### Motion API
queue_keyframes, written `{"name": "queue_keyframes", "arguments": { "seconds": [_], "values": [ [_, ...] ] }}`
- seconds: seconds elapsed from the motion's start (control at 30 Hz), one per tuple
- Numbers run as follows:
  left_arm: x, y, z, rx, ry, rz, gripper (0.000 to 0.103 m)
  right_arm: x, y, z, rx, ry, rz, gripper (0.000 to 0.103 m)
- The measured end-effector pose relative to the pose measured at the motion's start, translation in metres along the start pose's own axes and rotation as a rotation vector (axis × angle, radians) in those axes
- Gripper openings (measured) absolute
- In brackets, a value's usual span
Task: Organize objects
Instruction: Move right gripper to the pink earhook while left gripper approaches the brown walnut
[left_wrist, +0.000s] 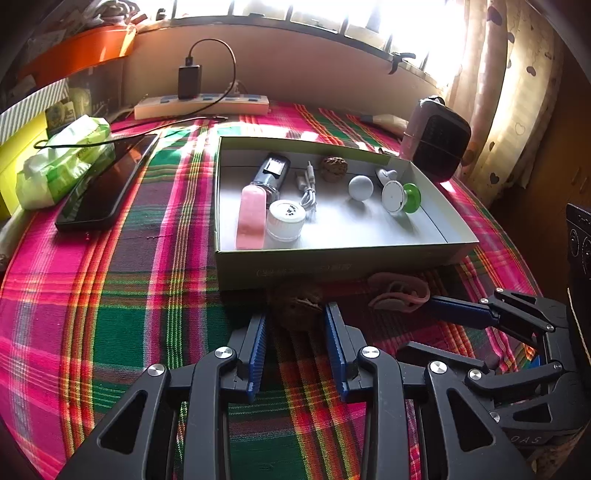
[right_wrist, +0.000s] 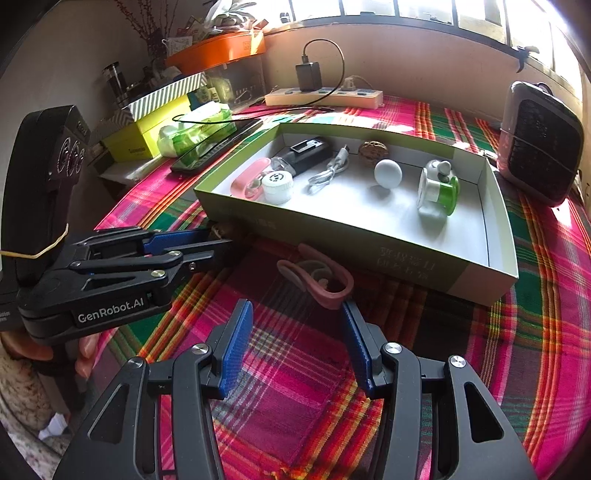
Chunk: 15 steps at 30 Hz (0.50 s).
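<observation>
Left gripper (left_wrist: 295, 325) had its fingers open w/ a walnut (left_wrist: 295, 308) sitting between them, lower centre of frame, just in front of the box (left_wrist: 332, 264). Right gripper (right_wrist: 297, 325) also open, holding nothing, its right finger tip at the pink clip (right_wrist: 325, 280) on the plaid counter (right_wrist: 295, 387).

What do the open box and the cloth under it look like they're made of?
The box looks like thin cardboard: matte olive outside, plain white inside, with crisp folded corners. The cloth looks like woven fabric, probably cotton or a blend: a matte plaid of pink, green and dark bands with visible weave lines.
</observation>
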<state>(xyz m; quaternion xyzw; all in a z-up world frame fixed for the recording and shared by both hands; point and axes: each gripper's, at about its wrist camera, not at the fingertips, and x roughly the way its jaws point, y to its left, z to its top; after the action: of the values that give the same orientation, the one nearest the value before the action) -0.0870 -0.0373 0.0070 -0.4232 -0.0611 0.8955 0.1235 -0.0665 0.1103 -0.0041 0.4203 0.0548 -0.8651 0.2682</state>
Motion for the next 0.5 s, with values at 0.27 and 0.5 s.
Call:
{"name": "queue_keyframes", "arguments": {
  "seconds": [0.27, 0.5],
  "values": [
    [0.000, 0.002, 0.001, -0.004, 0.000, 0.006, 0.029, 0.011, -0.010, 0.009, -0.004, 0.010, -0.082, 0.050],
    [0.002, 0.003, 0.002, -0.008, 0.005, 0.018, 0.030, 0.019, -0.001, 0.016, -0.073, 0.027, -0.087, 0.050]
  ]
}}
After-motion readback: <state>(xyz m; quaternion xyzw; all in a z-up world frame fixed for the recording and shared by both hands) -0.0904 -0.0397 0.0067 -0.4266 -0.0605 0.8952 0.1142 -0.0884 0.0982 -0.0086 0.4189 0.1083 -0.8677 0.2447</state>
